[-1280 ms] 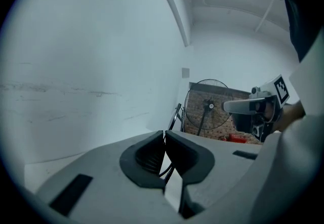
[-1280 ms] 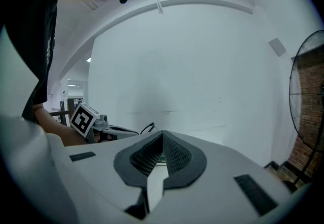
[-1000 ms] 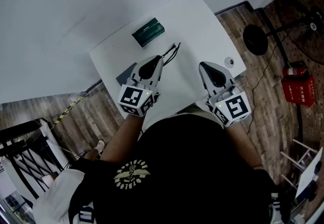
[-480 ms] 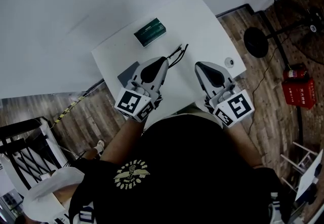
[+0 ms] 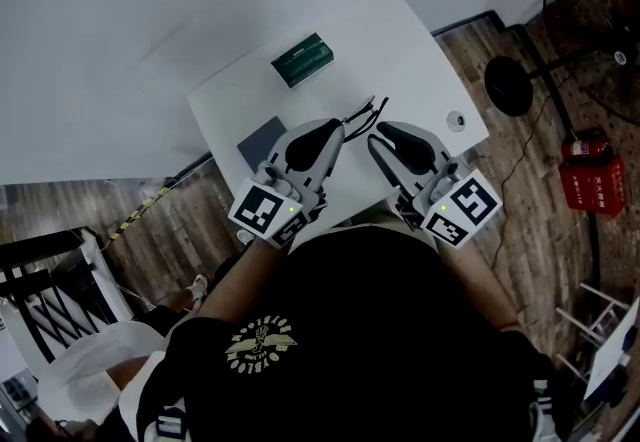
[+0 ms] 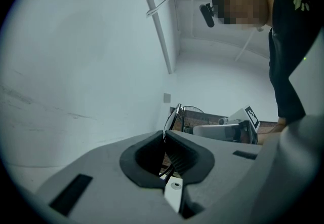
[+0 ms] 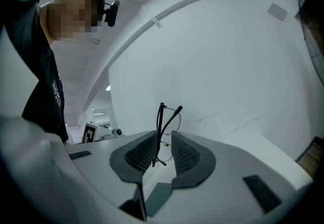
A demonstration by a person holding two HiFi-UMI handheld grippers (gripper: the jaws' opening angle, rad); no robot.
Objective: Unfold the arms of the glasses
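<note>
A flat grey pad (image 5: 262, 142) lies on the white counter (image 5: 400, 40), left of the glasses (image 5: 362, 113). The left gripper (image 5: 338, 130) reaches the glasses from their left. Its jaws are pressed together on the thin black frame, which sticks up past the tips in the left gripper view (image 6: 172, 116). A green box (image 5: 303, 61) sits behind the glasses, toward the far counter edge. The right gripper (image 5: 375, 135) meets the glasses from their right. Its jaws are spread a little, one on each side of the upright frame (image 7: 164, 121), with a gap showing. Right of the glasses, a small round object (image 5: 456, 120) rests near the counter's edge.
</note>
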